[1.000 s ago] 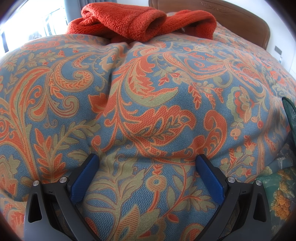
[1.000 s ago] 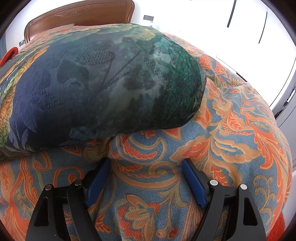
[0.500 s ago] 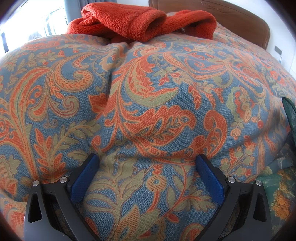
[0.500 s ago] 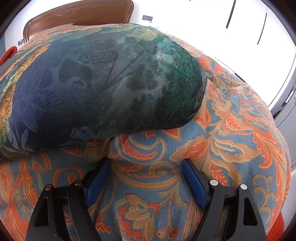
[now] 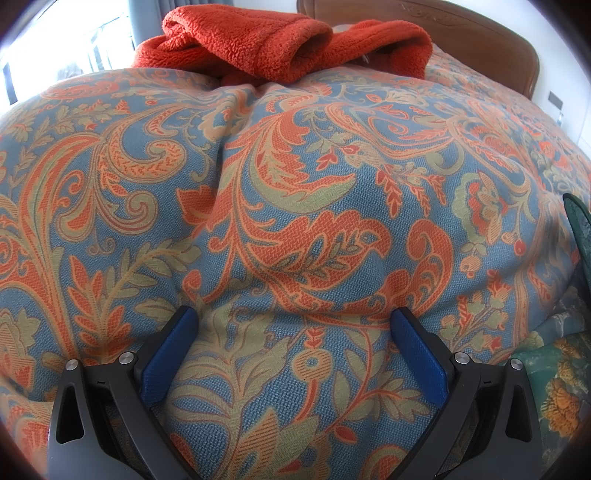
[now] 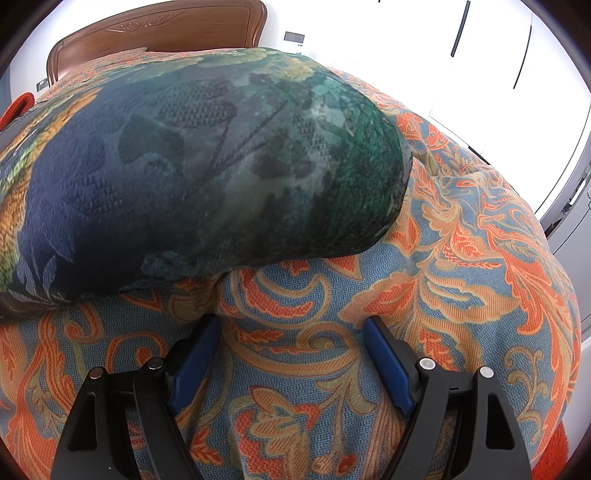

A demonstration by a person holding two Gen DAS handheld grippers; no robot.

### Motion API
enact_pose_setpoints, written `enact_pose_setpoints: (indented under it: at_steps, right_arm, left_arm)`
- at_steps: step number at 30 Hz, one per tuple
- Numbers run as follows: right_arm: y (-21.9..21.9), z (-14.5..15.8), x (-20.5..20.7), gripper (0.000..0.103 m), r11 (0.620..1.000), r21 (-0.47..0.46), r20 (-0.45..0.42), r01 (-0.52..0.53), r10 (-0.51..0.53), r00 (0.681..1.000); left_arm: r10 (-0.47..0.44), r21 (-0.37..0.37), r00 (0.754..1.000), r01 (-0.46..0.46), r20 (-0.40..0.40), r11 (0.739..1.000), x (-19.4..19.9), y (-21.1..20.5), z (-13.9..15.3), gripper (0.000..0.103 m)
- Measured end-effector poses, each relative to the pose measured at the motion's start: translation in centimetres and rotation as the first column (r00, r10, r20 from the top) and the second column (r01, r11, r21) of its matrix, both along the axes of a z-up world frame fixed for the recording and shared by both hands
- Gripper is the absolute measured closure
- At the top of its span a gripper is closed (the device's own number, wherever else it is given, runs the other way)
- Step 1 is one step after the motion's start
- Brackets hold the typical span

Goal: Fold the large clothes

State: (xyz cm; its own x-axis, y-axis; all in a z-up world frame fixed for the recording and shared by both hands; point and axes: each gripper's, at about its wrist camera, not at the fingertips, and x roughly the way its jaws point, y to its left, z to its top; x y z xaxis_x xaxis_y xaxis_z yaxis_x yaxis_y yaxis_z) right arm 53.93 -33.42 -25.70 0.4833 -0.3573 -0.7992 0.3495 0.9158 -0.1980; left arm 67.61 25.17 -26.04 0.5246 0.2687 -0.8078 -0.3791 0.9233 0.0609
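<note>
"As far as I can see, nothing's folded yet. That orange fleece garment [image 5: 280,40] lies bunched near the headboard [image 5: 480,26], on the paisley bedspread [image 5: 295,206]."

"And the grippers?"

"Left hand-held gripper [image 5: 295,328] and right hand-held gripper [image 6: 291,334] both stand apart, fingers pressed into the bedspread, far from the headboard. The dark green cushion [image 6: 207,166] sits just beyond the right one."
</note>
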Motion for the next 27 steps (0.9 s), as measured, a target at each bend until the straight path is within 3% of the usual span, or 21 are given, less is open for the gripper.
enact_pose_setpoints:
  at_steps: [27]
  right_arm:
    - [0.15, -0.05, -0.09, 0.021, 1.000, -0.001, 0.000, 0.001, -0.001, 1.000]
  left_arm:
    - [-0.001, -0.001, 1.000, 0.001, 0.001, 1.000, -0.14, 0.00, 0.00, 0.000]
